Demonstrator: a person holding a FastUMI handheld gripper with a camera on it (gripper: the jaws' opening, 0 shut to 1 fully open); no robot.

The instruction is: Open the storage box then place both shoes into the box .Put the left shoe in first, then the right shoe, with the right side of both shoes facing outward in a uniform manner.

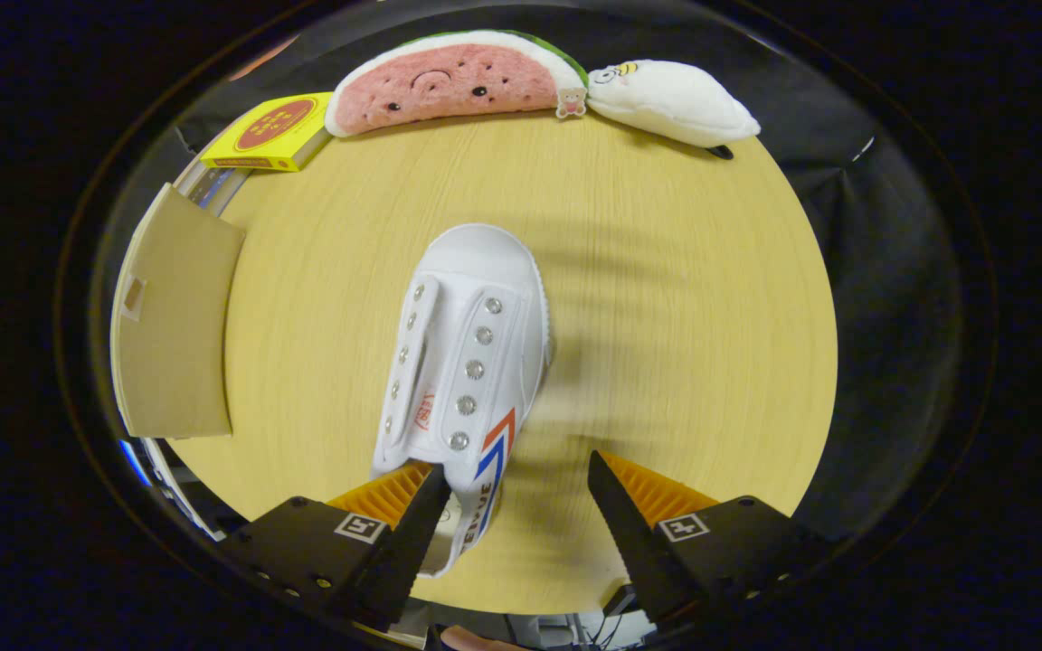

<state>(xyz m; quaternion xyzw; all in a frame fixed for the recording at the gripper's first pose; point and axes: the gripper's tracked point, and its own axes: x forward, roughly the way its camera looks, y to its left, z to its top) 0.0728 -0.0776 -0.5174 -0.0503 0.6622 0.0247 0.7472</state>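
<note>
My gripper (516, 484) is spread wide, released; its left finger hides the white shoe's (471, 353) heel. Side lettering there is partly covered, unreadable.

the shoe (467, 362) lies on the bench (666, 316), toe pointing away, its heel end reaching between the fingers of the gripper (519, 470), which stand spread; the left finger sits at the heel, the right finger well apart from it. left of the shoe, a cardboard flap (177, 316) overlaps the bench's edge. at the far edge lie, left to right, a flat box (272, 133), a watermelon plush (453, 81) and a second plush (670, 101).
</note>
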